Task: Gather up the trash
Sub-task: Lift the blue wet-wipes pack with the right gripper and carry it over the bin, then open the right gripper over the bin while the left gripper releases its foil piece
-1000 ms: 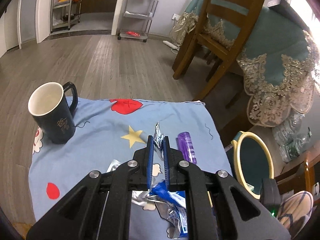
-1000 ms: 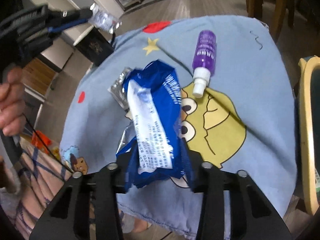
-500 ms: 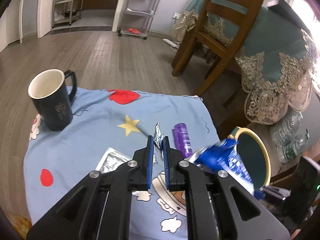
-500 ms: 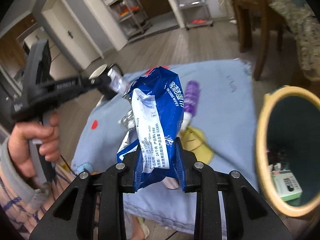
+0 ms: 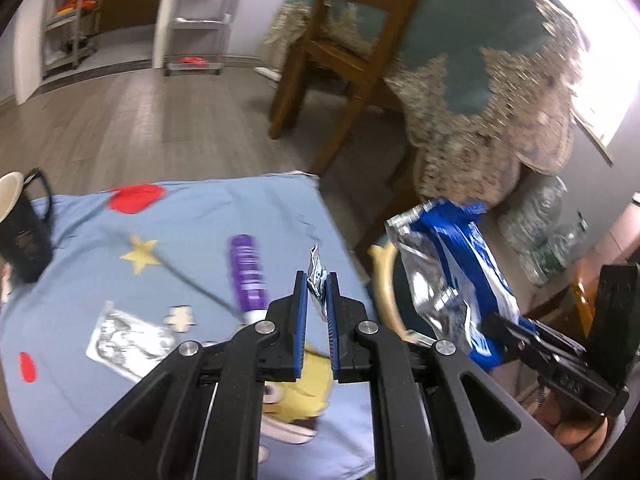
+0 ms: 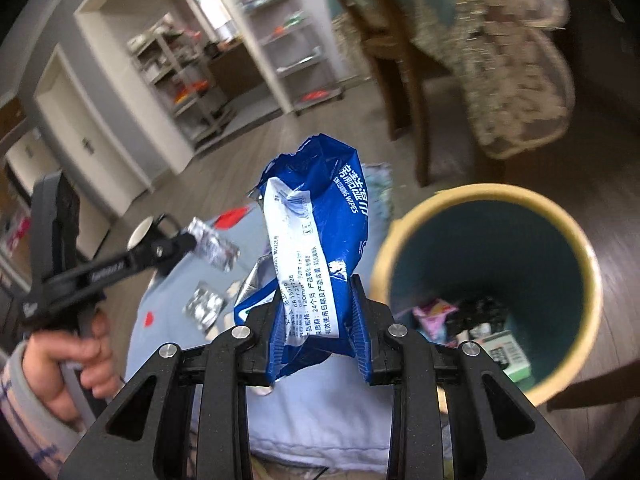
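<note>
Both grippers hold trash beside the bin
Right gripper (image 6: 318, 330) clamps a blue wrapper (image 6: 320, 240); left gripper (image 5: 317, 294) pinches a foil packet (image 5: 316, 276); bin (image 6: 400, 248) holds packets and boxes

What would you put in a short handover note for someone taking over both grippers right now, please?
Right gripper: shut on the blue wipes packet, held up beside the open bin, not yet over its mouth.
Left gripper: shut on a small foil wrapper, above the blue cloth near its bin-side edge.
Done: both pieces are lifted; the bin already holds some rubbish.
Left: drop both into the bin, then collect the flat silver wrapper lying on the cloth.
The purple bottle and dark mug stand on the cloth; whether they count as trash I cannot tell.
</note>
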